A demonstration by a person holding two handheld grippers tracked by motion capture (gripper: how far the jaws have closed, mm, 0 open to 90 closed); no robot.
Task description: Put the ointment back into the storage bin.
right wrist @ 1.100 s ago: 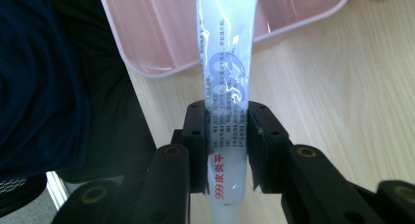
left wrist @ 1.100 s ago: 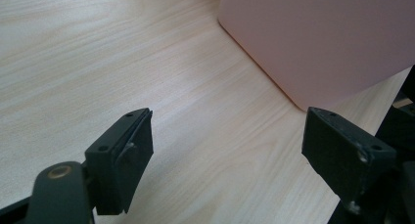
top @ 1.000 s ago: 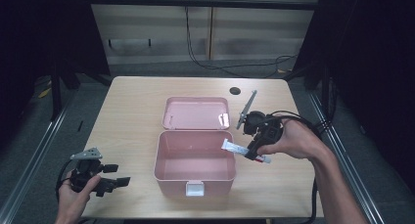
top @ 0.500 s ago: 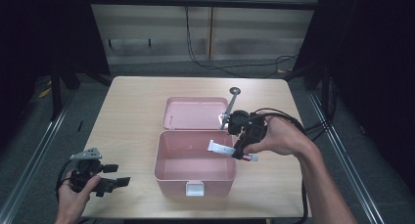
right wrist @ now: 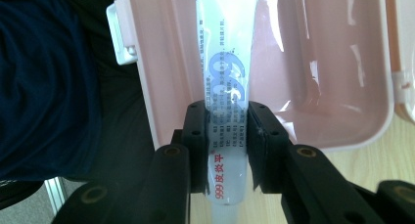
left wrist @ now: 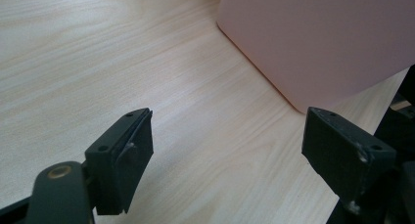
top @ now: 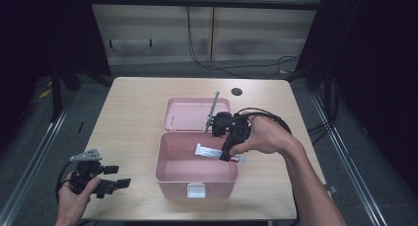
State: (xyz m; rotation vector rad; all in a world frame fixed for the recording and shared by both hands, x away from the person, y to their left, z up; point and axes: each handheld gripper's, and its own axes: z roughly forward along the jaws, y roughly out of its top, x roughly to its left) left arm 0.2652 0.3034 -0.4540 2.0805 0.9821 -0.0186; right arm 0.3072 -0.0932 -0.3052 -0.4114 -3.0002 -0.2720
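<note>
Ointment tube [right wrist: 229,87] is clamped in our right gripper [right wrist: 228,145] over the open pink box [top: 170,169], while our left gripper [left wrist: 227,150] rests wide apart on the table [top: 133,107].

Tube moves in over the open box

The right gripper [top: 227,148], jaws clamped on the white tube [top: 209,151], travels from the box's [top: 170,172] right edge leftward until the tube hangs above the pink interior. The right hand [top: 261,136] and forearm follow it in over the table, leaving the dark hole [top: 236,92] and thin rod [top: 212,110] uncovered.
</note>
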